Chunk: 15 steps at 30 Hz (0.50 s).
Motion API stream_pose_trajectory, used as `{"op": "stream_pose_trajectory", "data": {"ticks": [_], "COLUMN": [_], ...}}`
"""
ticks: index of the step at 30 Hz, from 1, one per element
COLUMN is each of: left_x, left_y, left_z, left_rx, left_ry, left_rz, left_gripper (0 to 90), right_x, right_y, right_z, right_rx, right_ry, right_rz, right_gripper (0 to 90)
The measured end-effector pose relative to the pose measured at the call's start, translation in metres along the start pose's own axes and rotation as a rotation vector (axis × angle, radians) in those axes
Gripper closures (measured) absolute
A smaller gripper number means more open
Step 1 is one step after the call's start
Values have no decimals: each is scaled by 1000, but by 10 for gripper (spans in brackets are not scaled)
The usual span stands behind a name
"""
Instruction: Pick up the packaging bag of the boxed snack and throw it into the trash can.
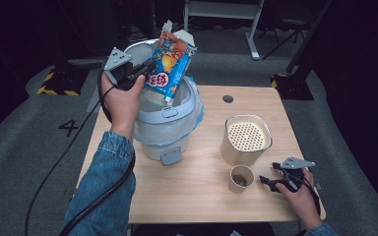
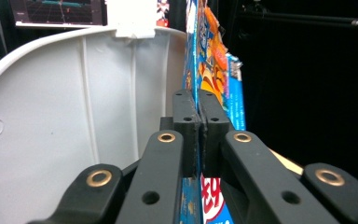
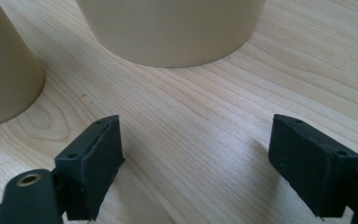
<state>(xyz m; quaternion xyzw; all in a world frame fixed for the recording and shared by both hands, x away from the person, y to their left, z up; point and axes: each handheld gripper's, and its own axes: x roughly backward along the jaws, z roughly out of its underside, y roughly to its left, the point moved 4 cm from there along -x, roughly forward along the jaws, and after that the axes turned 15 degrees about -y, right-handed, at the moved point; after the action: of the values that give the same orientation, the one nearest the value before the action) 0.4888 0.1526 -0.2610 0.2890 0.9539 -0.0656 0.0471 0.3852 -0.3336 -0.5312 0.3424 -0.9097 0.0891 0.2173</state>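
Observation:
A blue snack packet [image 1: 170, 64] with orange print hangs tilted over the open mouth of a white lidded bin [image 1: 165, 115] at the table's left. My left gripper [image 1: 145, 73] is shut on the packet's left edge. In the left gripper view the black jaws [image 2: 198, 100] meet on the thin packet [image 2: 214, 60], with the bin's raised white lid [image 2: 74, 93] behind. My right gripper [image 1: 268, 181] rests low on the table at the front right, open with nothing between its jaws [image 3: 198, 158].
A small paper cup [image 1: 241, 178] stands just left of the right gripper, and a larger beige container [image 1: 246, 140] with a perforated top stands behind it. Both show close up, cup [image 3: 4, 70] and container [image 3: 168, 28]. The wooden table [image 1: 197, 196] has bare room in front.

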Motion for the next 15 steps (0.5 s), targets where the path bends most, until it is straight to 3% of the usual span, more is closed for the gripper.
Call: {"op": "stream_pose_trajectory", "data": {"ticks": [2, 3, 5, 6, 8, 9, 12, 15], "left_x": [0, 1, 5, 5, 11, 16, 22, 31], "left_y": [0, -2, -1, -1, -2, -2, -3, -8], "left_z": [1, 2, 0, 0, -3, -5, -6, -5], "left_rx": [12, 43, 31, 31, 33, 10, -8, -24], "left_ry": [20, 50, 74, 74, 79, 92, 104, 119], "left_rz": [6, 15, -16, -16, -15, -19, -10, 29], "left_gripper": [814, 705, 443, 376, 330, 325, 316, 308], "right_x": [0, 0, 0, 0, 0, 0, 0, 0], "right_y": [0, 0, 0, 0, 0, 0, 0, 0], "right_z": [0, 0, 0, 0, 0, 0, 0, 0], "right_rx": [0, 0, 0, 0, -1, -1, -1, -2], "right_ry": [0, 0, 0, 0, 0, 1, 1, 1], "right_rz": [0, 0, 0, 0, 0, 0, 0, -1], "right_gripper": [178, 178, 178, 178, 178, 178, 177, 177]}}
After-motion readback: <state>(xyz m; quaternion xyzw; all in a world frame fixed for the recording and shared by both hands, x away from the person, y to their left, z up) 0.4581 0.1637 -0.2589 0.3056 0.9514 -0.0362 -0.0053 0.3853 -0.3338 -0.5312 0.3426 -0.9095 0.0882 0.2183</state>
